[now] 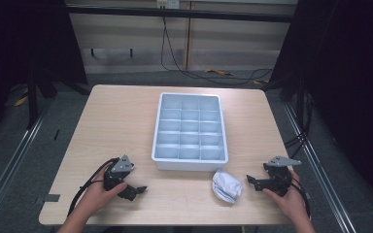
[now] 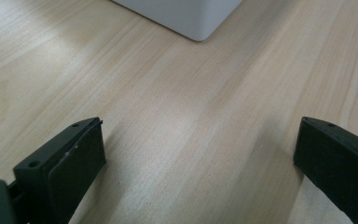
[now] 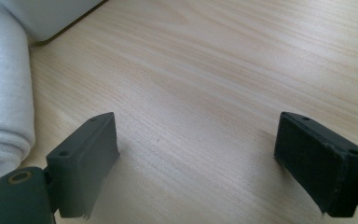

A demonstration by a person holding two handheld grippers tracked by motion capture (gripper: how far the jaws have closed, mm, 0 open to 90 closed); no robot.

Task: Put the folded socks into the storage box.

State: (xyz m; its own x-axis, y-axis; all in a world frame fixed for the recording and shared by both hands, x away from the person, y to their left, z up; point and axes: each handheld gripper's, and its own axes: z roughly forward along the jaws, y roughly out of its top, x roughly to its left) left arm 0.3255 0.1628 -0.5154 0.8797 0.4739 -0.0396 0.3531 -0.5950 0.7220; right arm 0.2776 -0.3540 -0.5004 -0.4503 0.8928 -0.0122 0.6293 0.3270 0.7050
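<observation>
A white compartment tray [image 1: 190, 164] with several empty cells stands in the middle of the wooden table. In front of its right corner lies a rolled white cloth [image 1: 226, 186], which also appears as the white cloth [image 3: 2, 102] at the left of the right gripper view. My left gripper [image 1: 137, 191] rests low near the table's front left, open, with bare wood between its jaws [image 2: 198, 158]. My right gripper [image 1: 251, 181] sits just right of the cloth, jaws wide apart and empty [image 3: 196, 154]. The tray's corner [image 2: 193, 21] shows ahead of the left gripper.
The table's front edge [image 1: 175, 224] runs close below both hands. Black cables trail from each gripper. Metal rails flank the table on the floor, and dark curtains stand at both sides.
</observation>
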